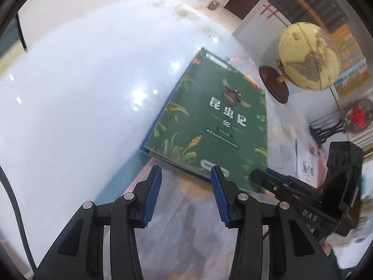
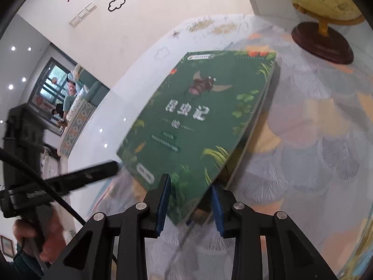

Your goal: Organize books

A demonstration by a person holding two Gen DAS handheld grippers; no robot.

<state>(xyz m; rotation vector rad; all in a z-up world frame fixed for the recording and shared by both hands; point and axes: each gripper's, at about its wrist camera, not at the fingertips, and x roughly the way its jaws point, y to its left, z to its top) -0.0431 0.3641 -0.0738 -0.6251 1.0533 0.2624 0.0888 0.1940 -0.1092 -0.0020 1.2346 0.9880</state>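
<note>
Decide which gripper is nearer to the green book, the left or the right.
Right. The right gripper has its jaws either side of the green book's near corner. The left gripper hangs just short of the book's near edge, its jaws empty.

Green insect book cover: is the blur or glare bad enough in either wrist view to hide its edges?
Left wrist view: the green insect book is softly blurred, its title readable and edges clear; ceiling-light glare falls on the glossy white tabletop beside it. Right wrist view: the cover is smeared more, small print unreadable; the black left gripper streaks at its corner.
</note>
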